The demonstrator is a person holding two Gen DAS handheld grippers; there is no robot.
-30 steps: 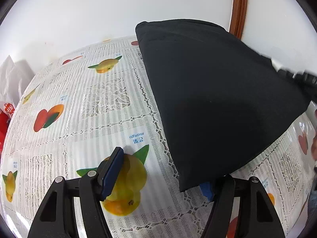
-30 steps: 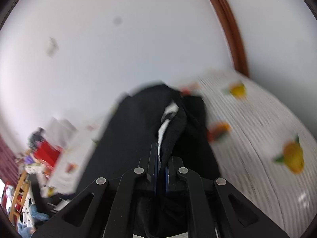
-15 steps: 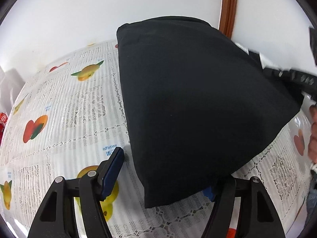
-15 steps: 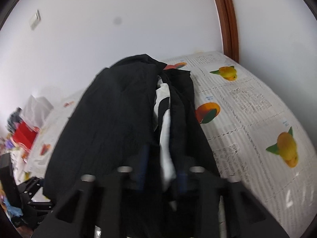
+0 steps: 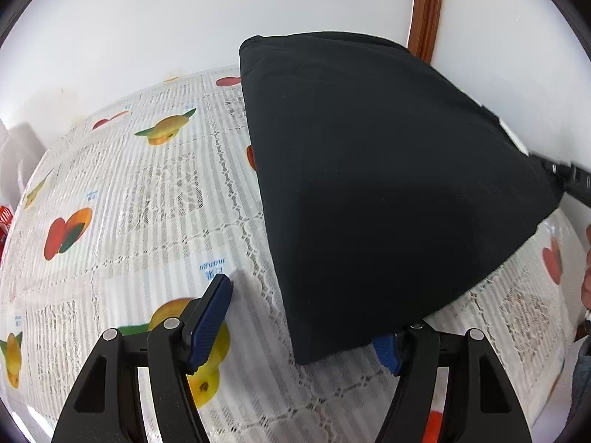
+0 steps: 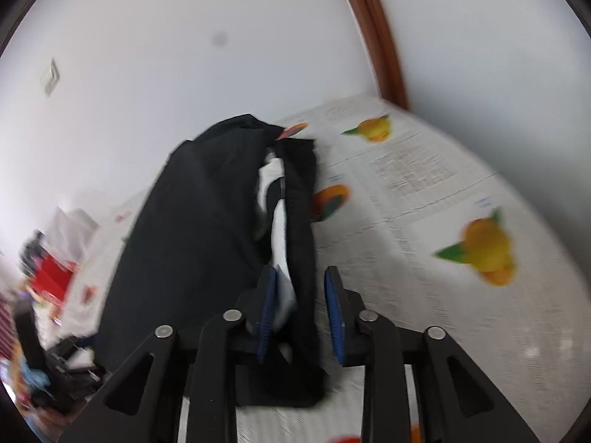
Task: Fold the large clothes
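A black garment, folded, lies on the fruit-print tablecloth. Its near corner drapes over the right finger of my left gripper, which stands open with nothing pinched; the left blue pad is bare. In the right wrist view the garment shows a white inner layer along its edge. My right gripper has its jaws opening, with that edge loose between the blue pads. The right gripper also shows at the garment's far right corner.
A white wall and a brown wooden frame stand behind the table. White bags and red items sit past the table's left end. A person's hand shows at the right edge. Bare tablecloth lies right of the garment.
My right gripper's jaws have parted from being shut on the garment's edge, and it has drawn back slightly. In the left wrist view the garment's near corner shifted left, then partly back.
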